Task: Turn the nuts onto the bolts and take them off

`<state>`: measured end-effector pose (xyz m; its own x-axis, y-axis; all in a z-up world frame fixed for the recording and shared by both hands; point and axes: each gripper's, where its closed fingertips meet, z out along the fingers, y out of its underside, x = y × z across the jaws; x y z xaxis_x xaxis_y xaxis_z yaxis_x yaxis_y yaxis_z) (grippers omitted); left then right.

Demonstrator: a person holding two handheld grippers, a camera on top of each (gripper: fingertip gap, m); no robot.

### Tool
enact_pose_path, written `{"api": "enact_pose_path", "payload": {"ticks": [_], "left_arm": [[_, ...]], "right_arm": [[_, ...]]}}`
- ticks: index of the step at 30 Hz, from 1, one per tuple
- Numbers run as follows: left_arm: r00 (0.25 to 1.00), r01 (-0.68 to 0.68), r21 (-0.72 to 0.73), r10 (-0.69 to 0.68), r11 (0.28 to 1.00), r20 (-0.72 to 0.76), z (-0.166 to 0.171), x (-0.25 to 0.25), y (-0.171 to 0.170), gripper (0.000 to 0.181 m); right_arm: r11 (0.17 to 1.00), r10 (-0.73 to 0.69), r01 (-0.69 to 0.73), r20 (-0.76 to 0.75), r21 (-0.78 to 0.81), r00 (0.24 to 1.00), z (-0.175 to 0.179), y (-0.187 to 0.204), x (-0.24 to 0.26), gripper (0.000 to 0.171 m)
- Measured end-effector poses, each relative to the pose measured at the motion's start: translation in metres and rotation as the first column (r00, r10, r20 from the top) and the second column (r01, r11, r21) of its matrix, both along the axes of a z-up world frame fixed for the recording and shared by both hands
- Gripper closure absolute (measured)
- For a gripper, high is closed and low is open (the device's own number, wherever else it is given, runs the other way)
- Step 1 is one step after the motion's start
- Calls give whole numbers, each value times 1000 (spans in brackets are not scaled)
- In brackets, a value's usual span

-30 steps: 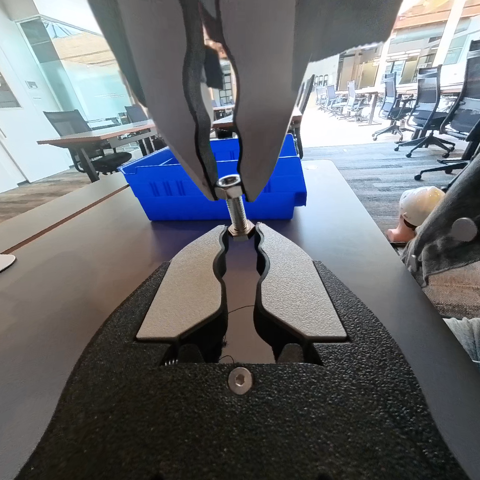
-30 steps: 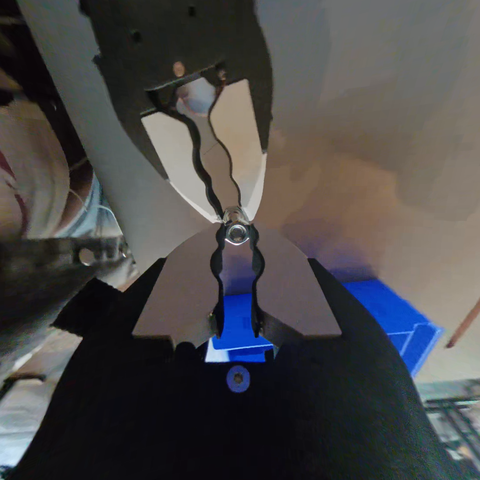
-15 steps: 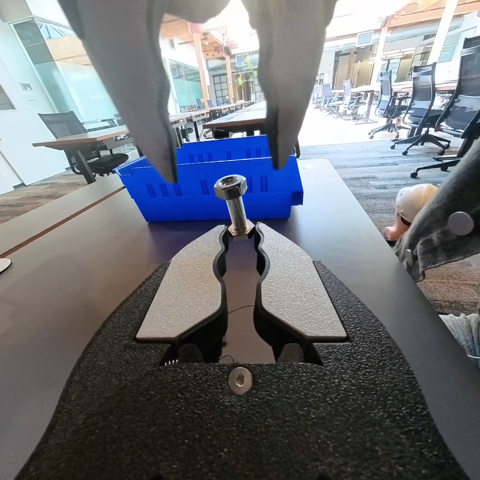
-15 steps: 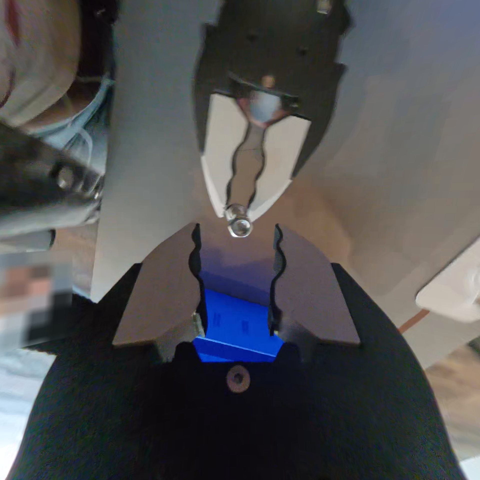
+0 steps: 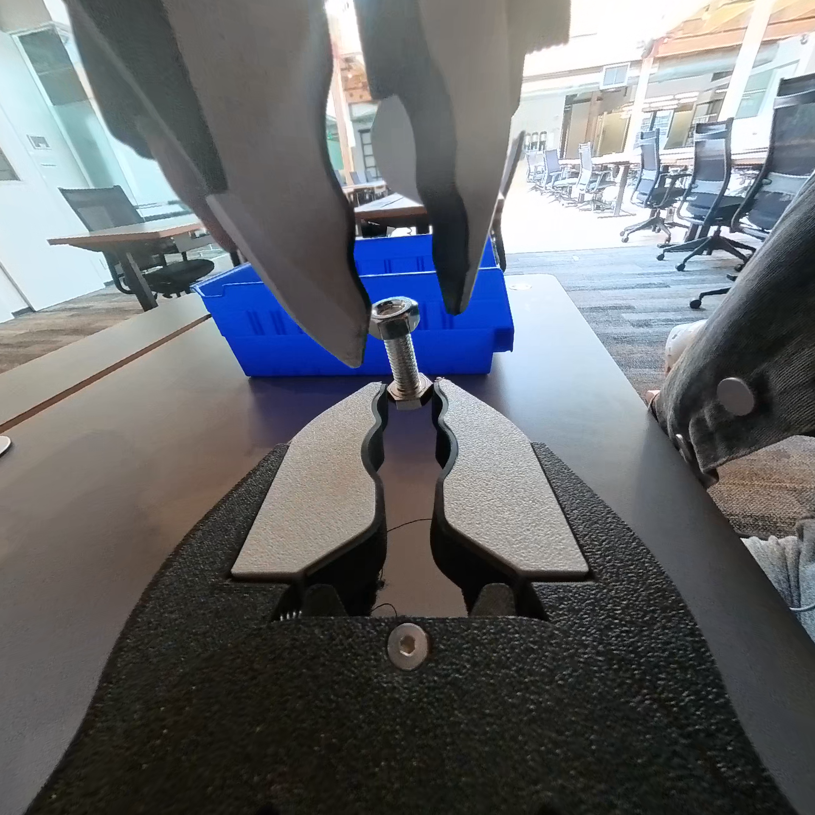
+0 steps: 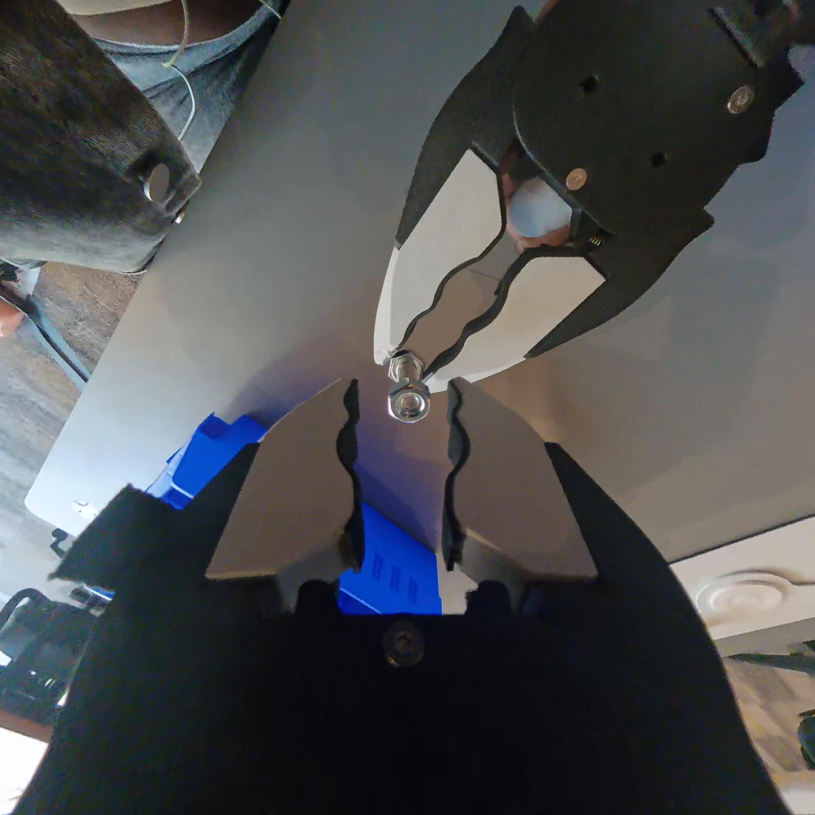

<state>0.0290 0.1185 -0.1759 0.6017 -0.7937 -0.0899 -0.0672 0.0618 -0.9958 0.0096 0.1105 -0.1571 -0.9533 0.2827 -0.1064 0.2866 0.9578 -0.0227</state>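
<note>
My left gripper (image 5: 408, 392) is shut on the hex head of a steel bolt (image 5: 401, 361) and holds it upright over the dark table (image 5: 132, 441). A nut (image 5: 394, 315) sits at the top end of the thread. My right gripper (image 5: 403, 326) comes down from above, open, with one finger on each side of the nut; the left finger is very close to it. In the right wrist view the nut (image 6: 408, 401) lies between my right gripper's (image 6: 402, 388) open fingertips, with the left gripper (image 6: 405, 357) beyond it.
A blue plastic bin (image 5: 441, 353) stands on the table just behind the bolt and also shows in the right wrist view (image 6: 388, 569). A person's dark sleeve (image 5: 749, 353) is at the right table edge. Office chairs and desks stand far behind.
The right gripper was shut on the nut, then opened and lifted off. It has turned and come back down around the nut, still open. The left gripper and bolt have stayed put.
</note>
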Motion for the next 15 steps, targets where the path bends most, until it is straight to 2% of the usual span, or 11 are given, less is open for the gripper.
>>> {"api": "enact_pose_path", "payload": {"ticks": [1, 3, 7, 10, 12, 14, 15], "left_arm": [[1000, 1, 0, -1, 1000, -1, 0, 0, 0, 163], [1000, 1, 1, -1, 1000, -1, 0, 0, 0, 163], [1000, -4, 1, 4, 1000, -1, 0, 0, 1, 163], [1000, -16, 3, 16, 1000, -3, 0, -1, 2, 163], [1000, -22, 4, 22, 1000, -13, -1, -1, 2, 163], [1000, -23, 11, 23, 1000, -19, -1, 0, 2, 163], [1000, -25, 7, 25, 1000, -17, -1, 0, 2, 163]], "right_arm": [[1000, 5, -5, -2, -1, 1000, 0, 1, 0, 136], [1000, 15, -15, -19, -4, 1000, 1, 2, -1, 153], [999, -32, 31, -31, -10, 999, 1, 2, -3, 154], [982, -191, 191, -42, 6, 981, 1, 4, -3, 154], [939, -341, 344, -63, 32, 938, 1, 4, -2, 154], [855, -514, 519, -100, 30, 852, 0, 3, -4, 154], [787, -611, 617, -110, 23, 784, 0, 4, -4, 154]]}}
